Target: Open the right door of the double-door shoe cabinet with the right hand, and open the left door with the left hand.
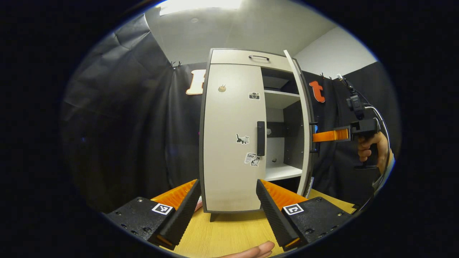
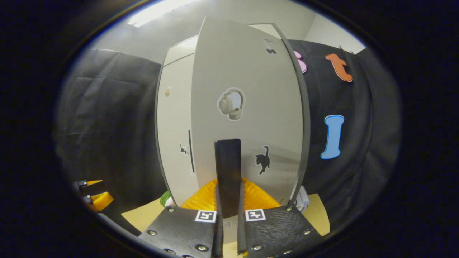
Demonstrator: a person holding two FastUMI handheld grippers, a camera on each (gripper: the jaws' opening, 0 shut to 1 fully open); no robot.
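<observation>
Left gripper view looks straight at the shoe cabinet (image 1: pixel 247 132), which stands upright on the wooden table (image 1: pixel 229 233) against the black cloth wall. My left gripper (image 1: pixel 227 211) is spread wide, its two fingers apart with nothing between them, pointed at the lower part of the left door (image 1: pixel 231 143). That door is shut, with its dark vertical handle (image 1: pixel 261 138) at its inner edge and a few small stickers on its face. The right door (image 1: pixel 303 122) is swung outward, and white shelves (image 1: pixel 281 98) show in the open half of the cabinet. Farther off to the right, my right gripper (image 1: pixel 315 137) reaches in to the edge of that open door, with my hand (image 1: pixel 371 148) around its grip.

Right gripper view sits close against the face of the right door (image 2: pixel 247 107). My right gripper (image 2: pixel 228 211) is clamped on the door's dark handle (image 2: pixel 228 172), both fingers pressed against its sides. Behind, the left door (image 2: pixel 175 136) is flat and shut. My left gripper (image 2: pixel 95 195) shows at the lower left edge.
</observation>
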